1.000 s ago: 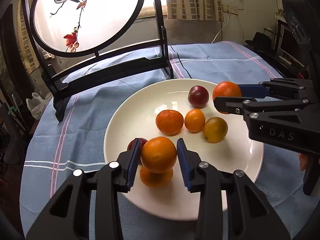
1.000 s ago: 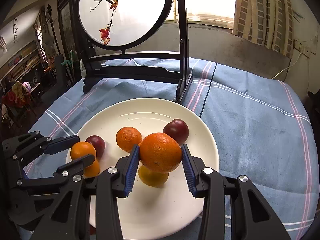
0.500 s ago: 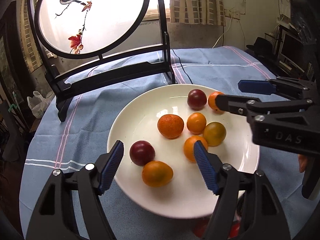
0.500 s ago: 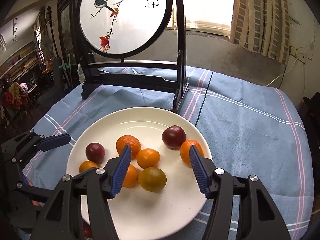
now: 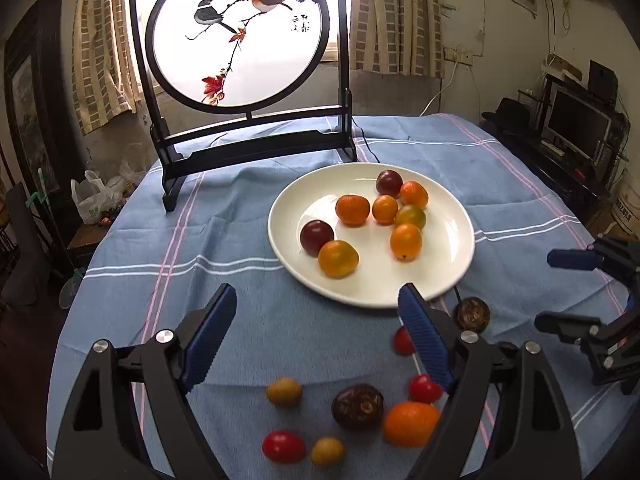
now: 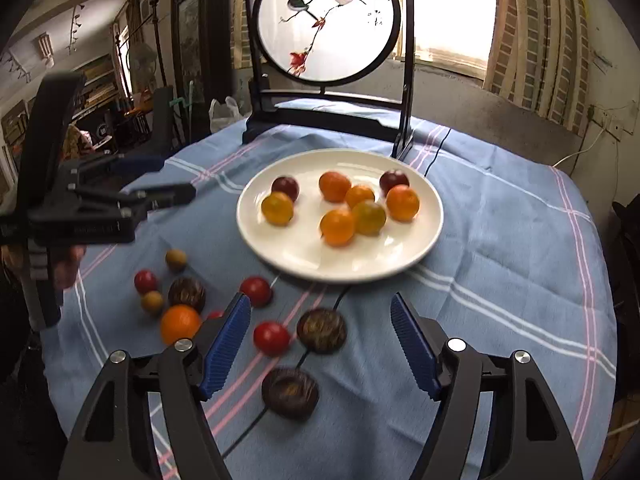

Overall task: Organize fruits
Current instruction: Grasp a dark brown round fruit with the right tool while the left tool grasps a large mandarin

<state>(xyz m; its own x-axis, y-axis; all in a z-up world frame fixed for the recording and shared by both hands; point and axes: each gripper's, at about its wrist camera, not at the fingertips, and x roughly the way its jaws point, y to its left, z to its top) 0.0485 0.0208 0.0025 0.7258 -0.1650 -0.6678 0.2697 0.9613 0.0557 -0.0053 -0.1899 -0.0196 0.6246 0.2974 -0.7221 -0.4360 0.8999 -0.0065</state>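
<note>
A big round worktop (image 5: 248, 320) wears a blue cloth with white and pink stripes. The white plate (image 5: 448, 264) is the landmark here, and it sits on the cloth near the middle.

Behind the plate stands a tall black screen (image 5: 240, 36) with a round picture of two birds on a branch.

Eight fruits lie on the plate. Two are dark red plums: one (image 5: 317, 237) at the left edge, one (image 5: 389, 182) at the back. The other six are orange or yellow-orange. The biggest orange one (image 5: 352, 210) is close to the middle of the plate.

In front of the plate, loose fruits lie on the cloth. There is one orange (image 5: 410, 423), dark brown round fruits such as this one (image 5: 357, 407), small red tomatoes like this one (image 5: 283, 446), and small yellow fruits like this one (image 5: 284, 391). The right wrist view shows three of the dark brown fruits; the closest of them (image 6: 290, 392) lies furthest in front of the plate.

The left gripper (image 5: 316, 340) hangs in front of the plate and a bit left of it, over the loose fruits. Its blue fingers (image 5: 208, 338) are far apart and have just been opening. Nothing is between them.

The right gripper (image 6: 320, 344) hangs in front of the plate too, nearer its right side. Its blue fingers (image 6: 226, 344) are far apart as well, have just been opening, and grip nothing. A tomato (image 6: 271, 338) and a brown fruit (image 6: 322, 331) lie on the cloth below the gap.

A hand (image 6: 66, 264) holds the left gripper's handle, far left of the plate.
</note>
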